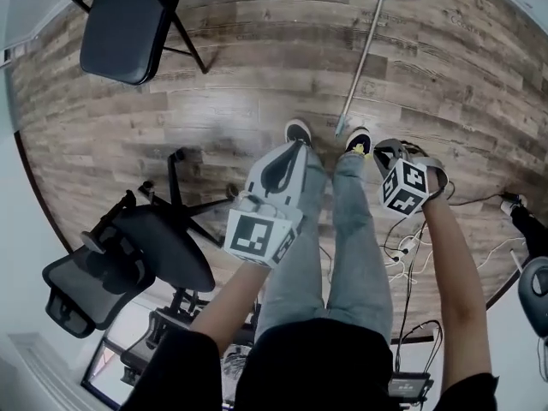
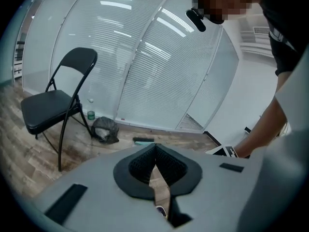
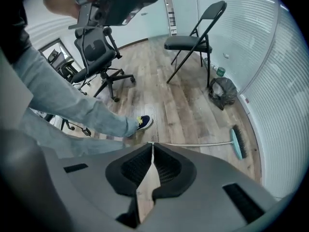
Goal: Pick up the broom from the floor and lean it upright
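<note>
A person in jeans is standing over the broom [image 1: 361,62], which is lying flat on the wood floor [image 1: 257,101]. Its handle is running away from the person and its teal head is resting at the far end. The near tip of the handle is lying between the person's two shoes [image 1: 298,131].

The left gripper [image 1: 295,154] is hovering short of the broom, above the knees and to the left of the handle tip. In the left gripper view, the left gripper [image 2: 155,151] is showing its jaws pressed together with nothing between them, and the broom's head [image 2: 143,140] is peeking just above their tips.

The right gripper [image 1: 390,154] is hanging just to the right of the handle tip, pointing steeply down. In the right gripper view, the right gripper [image 3: 152,146] is also showing its jaws together and empty. There the broom [image 3: 201,144] is stretching to the right from just past the jaw tips, and neither gripper is touching it.

A folding chair [image 1: 128,24] is standing well to the left of the broom. An office chair [image 1: 145,247] is sitting farther off on that same side, beside the person. A dark bag [image 3: 222,91] is slumping on the floor near the broom's head.
</note>
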`<state>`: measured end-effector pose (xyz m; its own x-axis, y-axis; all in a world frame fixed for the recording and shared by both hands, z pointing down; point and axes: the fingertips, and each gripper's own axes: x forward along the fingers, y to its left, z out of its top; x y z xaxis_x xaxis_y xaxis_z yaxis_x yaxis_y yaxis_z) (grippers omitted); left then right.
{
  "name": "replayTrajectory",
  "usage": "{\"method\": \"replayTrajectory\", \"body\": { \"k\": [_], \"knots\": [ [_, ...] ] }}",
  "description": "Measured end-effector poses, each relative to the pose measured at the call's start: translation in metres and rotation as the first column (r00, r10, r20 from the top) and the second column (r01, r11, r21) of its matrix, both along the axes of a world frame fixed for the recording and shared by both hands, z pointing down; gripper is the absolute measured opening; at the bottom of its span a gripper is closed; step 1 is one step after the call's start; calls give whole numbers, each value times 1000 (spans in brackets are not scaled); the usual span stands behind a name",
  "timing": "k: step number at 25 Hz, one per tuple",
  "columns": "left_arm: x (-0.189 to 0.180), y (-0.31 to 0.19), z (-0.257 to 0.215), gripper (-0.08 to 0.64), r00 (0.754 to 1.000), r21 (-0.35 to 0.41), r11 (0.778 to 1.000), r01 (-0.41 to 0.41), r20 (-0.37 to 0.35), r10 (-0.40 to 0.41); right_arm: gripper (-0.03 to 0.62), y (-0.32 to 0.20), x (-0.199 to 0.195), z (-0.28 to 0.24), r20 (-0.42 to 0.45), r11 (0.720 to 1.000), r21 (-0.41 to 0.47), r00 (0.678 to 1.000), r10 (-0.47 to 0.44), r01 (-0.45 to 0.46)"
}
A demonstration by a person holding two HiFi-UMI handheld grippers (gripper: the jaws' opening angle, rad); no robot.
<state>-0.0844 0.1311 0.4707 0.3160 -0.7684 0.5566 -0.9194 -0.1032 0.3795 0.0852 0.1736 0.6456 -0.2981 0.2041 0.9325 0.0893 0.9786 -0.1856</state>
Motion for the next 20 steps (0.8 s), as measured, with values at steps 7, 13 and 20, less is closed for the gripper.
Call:
{"method": "replayTrajectory", "body": {
  "k": [7, 13, 20],
  "knots": [
    [-7, 13, 123, 20, 998, -73, 996, 50, -23, -52, 52, 3, -14, 115, 1, 991, 2, 991, -137, 137],
    [-12, 28, 207, 20, 998, -111, 993, 48, -36, -53, 83, 11, -22, 202, -10, 983, -53, 984, -176, 175],
    [-28, 31, 298, 20, 998, -103, 993, 56, -20, -59, 97, 25, -23, 299, -5, 957, -53, 958, -286, 285]
  ]
}}
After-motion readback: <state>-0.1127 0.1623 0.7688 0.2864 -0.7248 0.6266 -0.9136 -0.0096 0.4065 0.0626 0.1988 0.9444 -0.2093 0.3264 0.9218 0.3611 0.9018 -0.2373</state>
